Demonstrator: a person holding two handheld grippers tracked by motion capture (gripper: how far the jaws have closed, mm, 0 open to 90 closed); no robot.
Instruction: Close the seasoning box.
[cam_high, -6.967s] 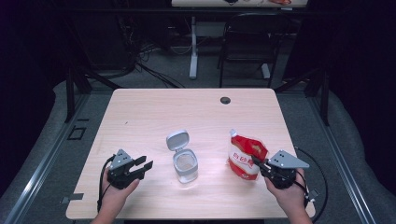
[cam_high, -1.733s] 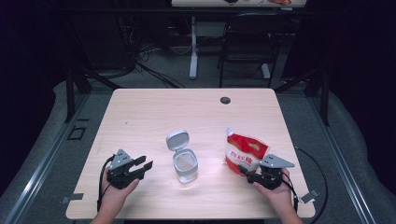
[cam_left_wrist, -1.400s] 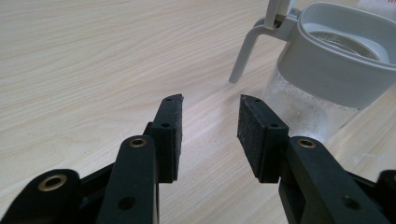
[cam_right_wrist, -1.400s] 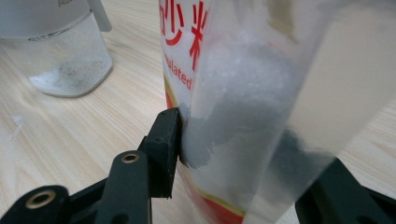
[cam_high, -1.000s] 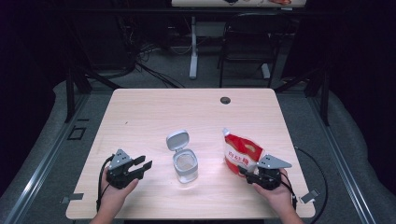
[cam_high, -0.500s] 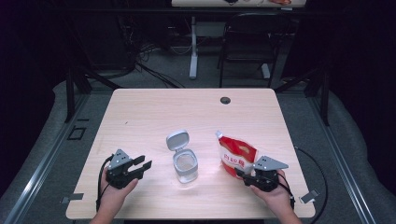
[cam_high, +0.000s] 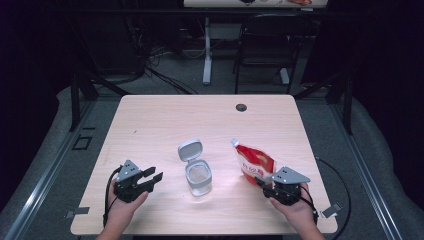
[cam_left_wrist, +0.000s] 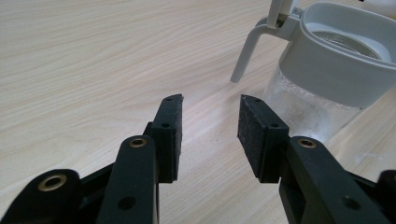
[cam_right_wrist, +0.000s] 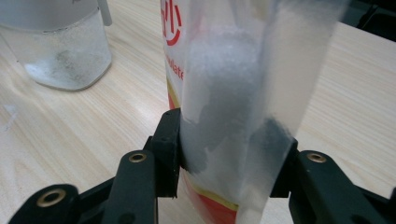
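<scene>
The right gripper (cam_right_wrist: 224, 154) has its jaws pressed against both sides of the red-and-white pouch (cam_right_wrist: 233, 93), gripping it near the bottom (white grains show through its clear panel). The pouch stands on the table (cam_high: 150, 125), just right of the clear jar (cam_high: 198, 177) with its grey lid flipped up. The left gripper (cam_left_wrist: 210, 133) rests with jaws apart, holding nothing, near the jar.

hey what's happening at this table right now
A person works with a hand-held gripper in each hand. The right hand-held gripper is closed on a red and white pouch of white granules, near the open clear jar with its grey flip lid up. The left hand-held gripper is open and empty beside the jar.
</scene>
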